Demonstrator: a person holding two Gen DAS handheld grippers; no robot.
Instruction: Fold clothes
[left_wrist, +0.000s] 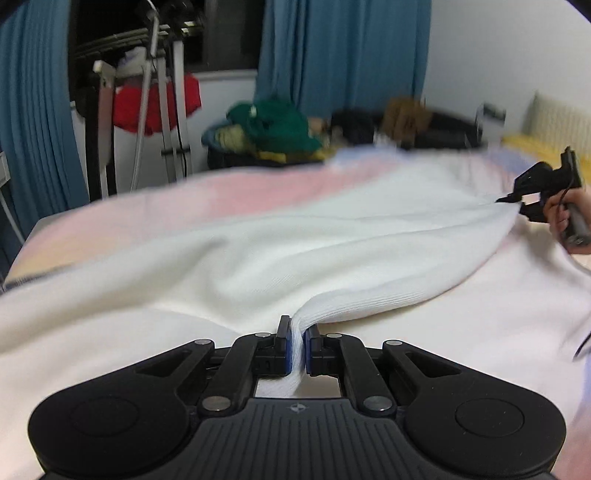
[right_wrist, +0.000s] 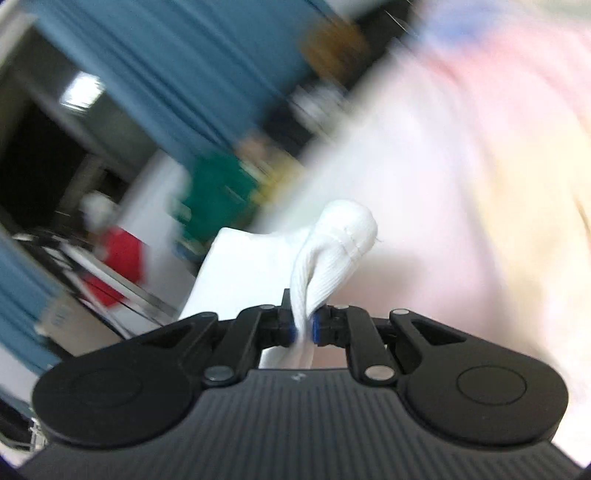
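Observation:
A white knitted garment (left_wrist: 295, 243) is stretched across a bed with a pale pink cover (left_wrist: 177, 199). My left gripper (left_wrist: 298, 338) is shut on a bunched ribbed edge of it at the near side. My right gripper (left_wrist: 515, 201) shows at the far right of the left wrist view, pinching another edge and pulling the cloth taut. In the right wrist view the right gripper (right_wrist: 303, 325) is shut on a bunched ribbed hem (right_wrist: 332, 243), and the scene behind is blurred.
A pile of green and yellow clothes (left_wrist: 273, 129) lies beyond the bed's far edge. Blue curtains (left_wrist: 343, 55) hang behind. A drying rack with a red item (left_wrist: 155, 99) stands at the back left. A yellow pillow (left_wrist: 535, 144) sits at the far right.

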